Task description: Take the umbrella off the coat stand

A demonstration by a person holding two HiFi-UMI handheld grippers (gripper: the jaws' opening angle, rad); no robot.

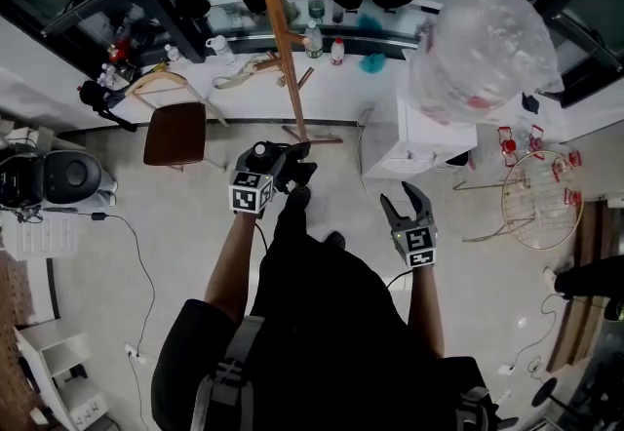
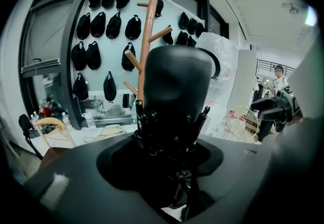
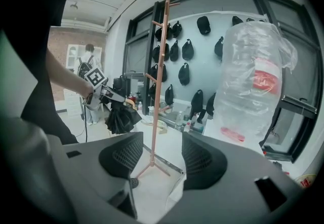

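Umbrella first: folded, black and stubby, it sits clamped between the jaws of the left tool, which have closed on its bunched fabric. Its long axis runs straight out along that tool's own line, with the blunt end and the ring of rib tips pointing away from the hand. The coat stand rises just beyond the left tool's tip and a little to one side. From the right gripper view the umbrella hangs clear of the pole and its pegs, touching neither, so I'd judge it already off the stand. What is left is to draw it back toward the body, and the thing to watch is those pegs ahead of the tip. The right tool is held level with the left, off to its right, jaws standing wide apart with nothing between them. It is the farther of the two from the umbrella. Ahead of the right tool a big clear plastic bag sits on a white cabinet with something red inside, though I can't make out what. Further to the right of that tool stands a round wire basket with red clips on its rim. Behind the stand's foot, on the long table, are a few bottles.
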